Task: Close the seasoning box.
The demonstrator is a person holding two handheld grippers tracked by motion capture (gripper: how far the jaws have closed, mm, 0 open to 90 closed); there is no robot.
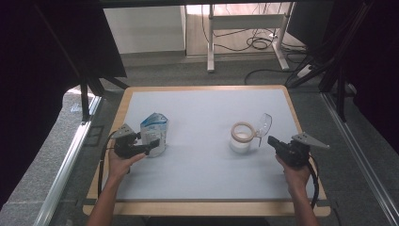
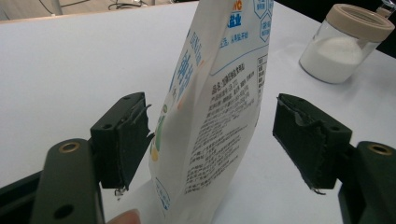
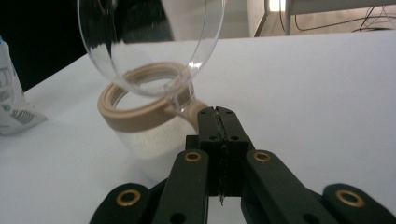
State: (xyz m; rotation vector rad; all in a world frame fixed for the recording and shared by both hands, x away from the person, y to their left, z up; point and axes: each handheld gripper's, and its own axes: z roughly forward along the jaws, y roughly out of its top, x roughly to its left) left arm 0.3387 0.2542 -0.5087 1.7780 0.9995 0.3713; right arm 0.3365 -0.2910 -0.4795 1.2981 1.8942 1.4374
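Observation:
A white and blue printed bag (image 1: 154, 129) stands upright on the left of the white table top (image 1: 202, 101). My left gripper (image 1: 153, 143) straddles the bag (image 2: 219, 93) low down with its jaws open: the left pad lies close against the bag, the right pad stands clear of it. A clear jar (image 1: 241, 137) of white powder with a tan collar stands at the centre right. Its clear domed lid (image 3: 149, 42) is flipped up. My right gripper (image 3: 217, 112) is shut on the tan tab (image 3: 189, 105) at the lid's hinge side.
The table top has a wooden rim (image 1: 123, 101). Beyond the far edge are a grey floor, desk legs (image 1: 211, 42) and loose cables (image 1: 259, 43). A metal rail (image 1: 70, 155) runs along the left side.

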